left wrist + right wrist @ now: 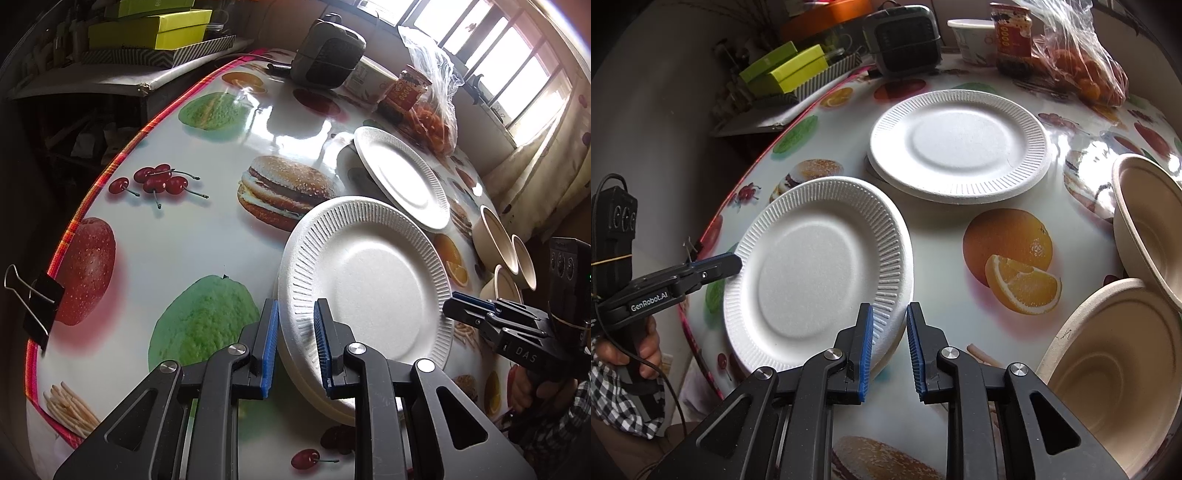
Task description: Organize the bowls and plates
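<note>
A white foam plate (365, 288) (812, 266) lies near the table's edge, with another rim showing under it. My left gripper (295, 347) (733, 262) is shut on its rim on one side. On the opposite side my right gripper (890, 347) (452, 302) is shut on the rim too. I cannot tell whether the plate rests on the table. A second white plate (402, 177) (960, 147) sits farther back on another one. Three beige bowls (495, 229) (1145, 221) stand to the right, the nearest bowl (1115, 369) close to my right gripper.
The table (207, 236) has a glossy fruit-and-burger print cloth, held by a binder clip (37, 306) at its left edge. At the back stand a black device (328, 55), a jar (410, 88), a paper cup (975, 37) and a bag of oranges (1086, 70). Yellow-green boxes (147, 29) lie on a side shelf.
</note>
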Demonstrator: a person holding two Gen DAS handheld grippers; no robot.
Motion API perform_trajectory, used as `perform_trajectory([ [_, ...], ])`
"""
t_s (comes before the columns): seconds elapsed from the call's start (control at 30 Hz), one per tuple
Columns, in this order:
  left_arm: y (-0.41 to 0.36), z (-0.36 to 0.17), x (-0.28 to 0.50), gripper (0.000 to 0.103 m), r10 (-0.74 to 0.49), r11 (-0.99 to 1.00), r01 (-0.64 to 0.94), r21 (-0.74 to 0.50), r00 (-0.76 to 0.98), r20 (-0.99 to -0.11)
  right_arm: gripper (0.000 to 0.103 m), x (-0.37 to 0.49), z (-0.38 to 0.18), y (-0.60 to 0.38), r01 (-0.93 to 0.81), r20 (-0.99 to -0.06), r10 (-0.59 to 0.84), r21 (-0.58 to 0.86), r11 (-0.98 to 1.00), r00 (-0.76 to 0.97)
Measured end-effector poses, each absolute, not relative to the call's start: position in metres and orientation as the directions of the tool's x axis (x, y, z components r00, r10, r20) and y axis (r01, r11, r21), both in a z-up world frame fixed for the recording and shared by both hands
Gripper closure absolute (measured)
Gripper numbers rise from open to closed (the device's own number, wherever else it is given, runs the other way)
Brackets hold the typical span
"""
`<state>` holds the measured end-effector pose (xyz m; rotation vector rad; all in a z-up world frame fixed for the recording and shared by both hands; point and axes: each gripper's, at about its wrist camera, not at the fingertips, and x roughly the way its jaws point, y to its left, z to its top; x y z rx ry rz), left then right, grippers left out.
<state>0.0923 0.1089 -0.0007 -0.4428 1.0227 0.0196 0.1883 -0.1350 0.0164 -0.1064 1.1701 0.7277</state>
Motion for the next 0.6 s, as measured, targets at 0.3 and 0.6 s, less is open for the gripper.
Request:
perform_trajectory([
  [0.3, 0.1101, -0.0016, 0.0916, 0.083, -0.195, 0.907, -0.223, -0.358, 0.531, -0.825, 0.084, 0.1878, 0.0161, -0.1358, -0.565, -0.863, 0.466, 0.289, 0.772, 0.194],
  [0.6, 0.1110, -0.0017, 0.0909, 0.083, -0.198, 0.904, -0.224, -0.363, 0.533, -0.823, 0.071, 0.1871, 0.0162, -0.1362, -0.561, -0.864, 0.460, 0.283, 0.778, 0.203],
])
